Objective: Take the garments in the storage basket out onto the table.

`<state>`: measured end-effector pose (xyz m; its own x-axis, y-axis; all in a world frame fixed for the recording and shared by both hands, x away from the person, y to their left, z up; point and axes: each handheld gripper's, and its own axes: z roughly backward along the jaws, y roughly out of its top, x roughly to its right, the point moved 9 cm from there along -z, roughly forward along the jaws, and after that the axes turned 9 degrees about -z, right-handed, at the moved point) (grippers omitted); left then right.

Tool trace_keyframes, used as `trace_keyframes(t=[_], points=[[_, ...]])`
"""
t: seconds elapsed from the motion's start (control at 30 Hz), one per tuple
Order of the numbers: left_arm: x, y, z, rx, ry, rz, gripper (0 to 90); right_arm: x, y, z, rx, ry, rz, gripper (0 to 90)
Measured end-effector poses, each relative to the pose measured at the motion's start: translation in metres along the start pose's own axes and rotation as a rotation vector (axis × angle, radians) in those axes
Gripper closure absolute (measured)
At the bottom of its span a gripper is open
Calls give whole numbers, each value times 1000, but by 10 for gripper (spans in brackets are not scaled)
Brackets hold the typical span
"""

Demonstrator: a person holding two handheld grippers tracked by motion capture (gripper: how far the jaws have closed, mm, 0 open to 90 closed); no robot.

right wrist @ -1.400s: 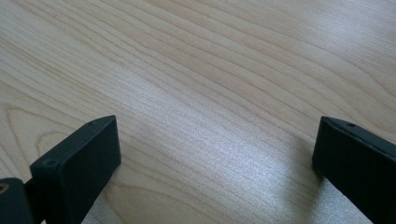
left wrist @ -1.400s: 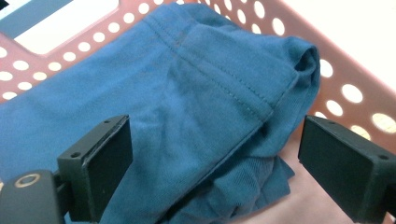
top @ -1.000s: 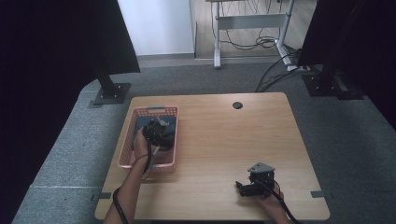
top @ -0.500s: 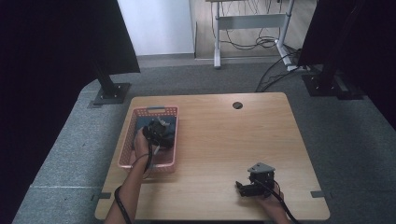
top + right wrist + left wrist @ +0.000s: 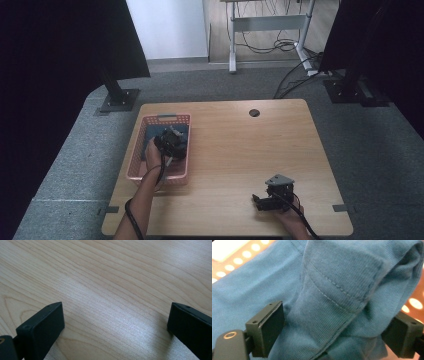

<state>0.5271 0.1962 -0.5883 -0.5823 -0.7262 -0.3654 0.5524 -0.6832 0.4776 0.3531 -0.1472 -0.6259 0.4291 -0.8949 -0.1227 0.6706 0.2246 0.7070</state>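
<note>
On wooden table, pink basket, grey carpet around, perhaps textured.

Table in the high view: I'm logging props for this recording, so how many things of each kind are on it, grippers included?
Pink basket: 1
Blue cloth, lying in the basket: 1
Grippers: 2, the left gripper and the right gripper
Total: 4

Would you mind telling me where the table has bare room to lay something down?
The table is bare from the pink basket rightward, up to the round hole and down to the right gripper. The basket is crowded: blue cloth and the left gripper.
</note>
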Motion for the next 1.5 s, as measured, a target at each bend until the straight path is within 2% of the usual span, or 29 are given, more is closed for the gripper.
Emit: trace_keyframes(t=[0.3,0.47,0.63,0.73,0.83,1.23,1.5], points=[[-4,-1,1,2,30,11,206,0,0,0,-1,1,1,7],[-6,0,2,11,52,11,294,0,0,0,0,1,1,7],[-7,3,7,34,69,5,445,0,0,0,0,1,0,7],[-9,4,11,57,74,19,543,0,0,0,0,0,0,8],[-10,4,14,68,81,21,592,0,0,0,0,0,0,8],[-18,7,30,160,148,42,630,0,0,0,1,1,-1,8],[-31,9,49,237,197,84,644,0,0,0,0,1,0,8]])
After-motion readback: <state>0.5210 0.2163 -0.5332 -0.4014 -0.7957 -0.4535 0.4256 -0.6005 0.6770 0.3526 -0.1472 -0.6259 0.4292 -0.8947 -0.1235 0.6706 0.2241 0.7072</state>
